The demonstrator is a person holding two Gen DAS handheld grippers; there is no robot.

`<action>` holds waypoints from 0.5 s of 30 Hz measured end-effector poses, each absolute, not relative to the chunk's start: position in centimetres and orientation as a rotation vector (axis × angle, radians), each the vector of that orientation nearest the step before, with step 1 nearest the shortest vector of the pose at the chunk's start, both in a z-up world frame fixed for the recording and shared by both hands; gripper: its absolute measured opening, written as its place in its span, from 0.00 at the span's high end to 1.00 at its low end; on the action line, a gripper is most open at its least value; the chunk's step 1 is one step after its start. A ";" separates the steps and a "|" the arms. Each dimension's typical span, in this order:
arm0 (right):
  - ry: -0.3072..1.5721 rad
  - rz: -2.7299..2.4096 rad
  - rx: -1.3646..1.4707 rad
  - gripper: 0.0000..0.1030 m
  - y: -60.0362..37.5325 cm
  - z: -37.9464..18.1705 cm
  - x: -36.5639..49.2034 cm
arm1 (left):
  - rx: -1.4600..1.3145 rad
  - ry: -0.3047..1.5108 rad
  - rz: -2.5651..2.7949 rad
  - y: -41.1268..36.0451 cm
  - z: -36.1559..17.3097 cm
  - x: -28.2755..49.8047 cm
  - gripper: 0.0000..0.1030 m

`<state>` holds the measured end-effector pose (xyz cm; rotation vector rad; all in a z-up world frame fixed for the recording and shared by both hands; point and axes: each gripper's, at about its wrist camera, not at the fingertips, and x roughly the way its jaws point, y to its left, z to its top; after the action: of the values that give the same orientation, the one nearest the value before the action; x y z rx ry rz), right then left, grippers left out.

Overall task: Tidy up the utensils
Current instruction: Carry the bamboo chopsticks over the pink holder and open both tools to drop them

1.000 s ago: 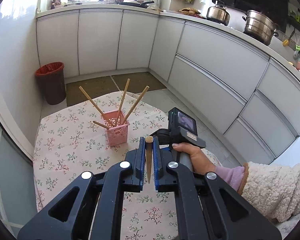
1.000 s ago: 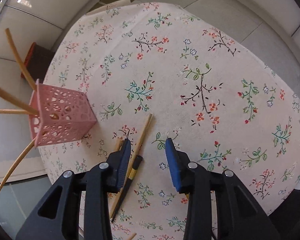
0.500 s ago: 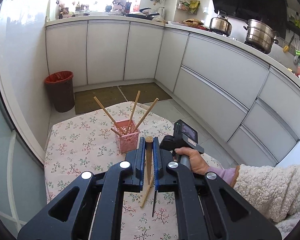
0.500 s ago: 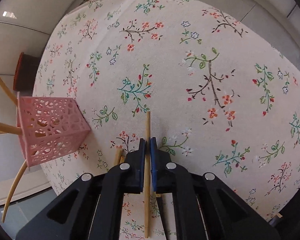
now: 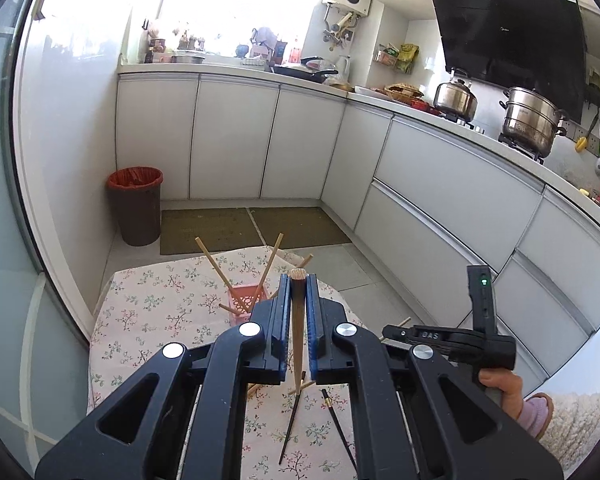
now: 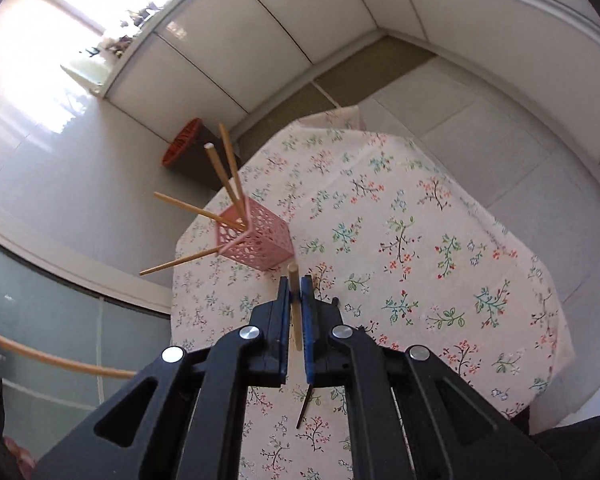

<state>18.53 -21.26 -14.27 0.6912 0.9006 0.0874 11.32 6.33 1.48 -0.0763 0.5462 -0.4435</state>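
A pink lattice holder (image 6: 256, 240) stands on the floral-clothed table (image 6: 440, 208) with several wooden chopsticks leaning out of it. My right gripper (image 6: 296, 292) is shut on a light wooden chopstick (image 6: 294, 312) and holds it above the cloth, just near of the holder. In the left wrist view my left gripper (image 5: 298, 292) is shut on a darker wooden chopstick (image 5: 298, 340), raised over the table with the pink holder (image 5: 242, 304) right behind its fingers. Two black chopsticks (image 5: 290, 428) and a light one lie on the cloth under it.
A brown bin with a red liner (image 5: 136, 208) stands on the floor beyond the table. White kitchen cabinets (image 5: 440, 184) run along the back and right. A hand (image 5: 500, 386) grips the right gripper's handle at the table's right side.
My right gripper shut on the light chopstick that lay on the cloth and lifted it clear of the table. My left gripper rose a little with its chopstick still held.
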 end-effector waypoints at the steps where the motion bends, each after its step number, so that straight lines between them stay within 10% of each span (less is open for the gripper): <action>1: 0.882 0.093 0.678 0.95 -21.2 -13.3 18.1 | -0.077 0.544 -0.438 6.1 1.7 11.4 0.94; 15: 0.657 0.125 0.571 0.95 -22.6 -3.5 17.9 | -0.071 0.470 -0.319 3.8 4.4 16.1 0.94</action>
<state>17.93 -22.61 -3.49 0.5710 0.6567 0.1245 16.14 3.76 4.44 -0.0711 0.4699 -0.3192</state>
